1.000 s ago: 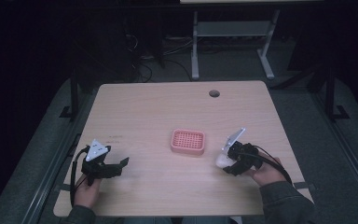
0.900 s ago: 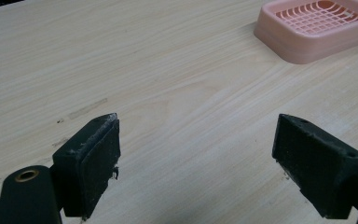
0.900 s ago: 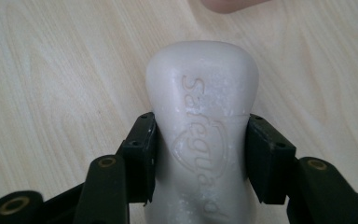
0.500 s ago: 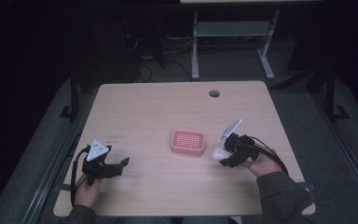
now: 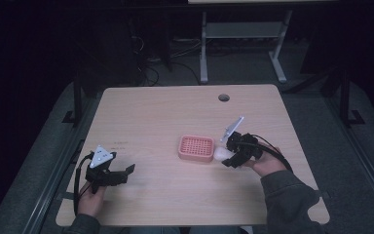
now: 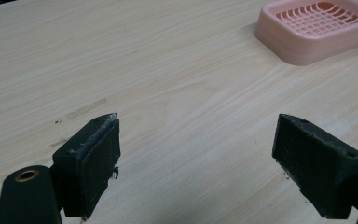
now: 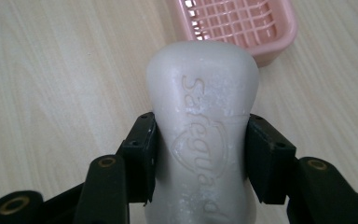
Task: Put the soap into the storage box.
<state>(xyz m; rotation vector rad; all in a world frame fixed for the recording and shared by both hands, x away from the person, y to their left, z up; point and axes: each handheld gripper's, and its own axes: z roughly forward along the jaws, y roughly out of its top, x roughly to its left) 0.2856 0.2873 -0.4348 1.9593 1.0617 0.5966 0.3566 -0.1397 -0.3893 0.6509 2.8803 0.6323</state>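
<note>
A white bar of soap (image 7: pixel 200 107) with raised lettering sits clamped between the jaws of my right gripper (image 7: pixel 199 154). In the high view the soap (image 5: pixel 221 154) hangs just off the right end of the pink slotted soap dish (image 5: pixel 196 148), held by my right gripper (image 5: pixel 231 155). The dish (image 7: pixel 237 23) lies just beyond the soap's tip. My left gripper (image 5: pixel 126 170) rests near the table's front left, open, its jaws (image 6: pixel 196 163) wide apart over bare wood. The dish (image 6: pixel 314 28) shows at the upper right of the left gripper view.
The light wooden table (image 5: pixel 151 122) has a round cable hole (image 5: pixel 224 97) near its far edge. Behind the table stand a white desk frame (image 5: pixel 238 34) and cables on a dark floor.
My right gripper has carried the soap leftwards, from the table's right side to the right end of the pink dish. The left gripper has stayed put.
</note>
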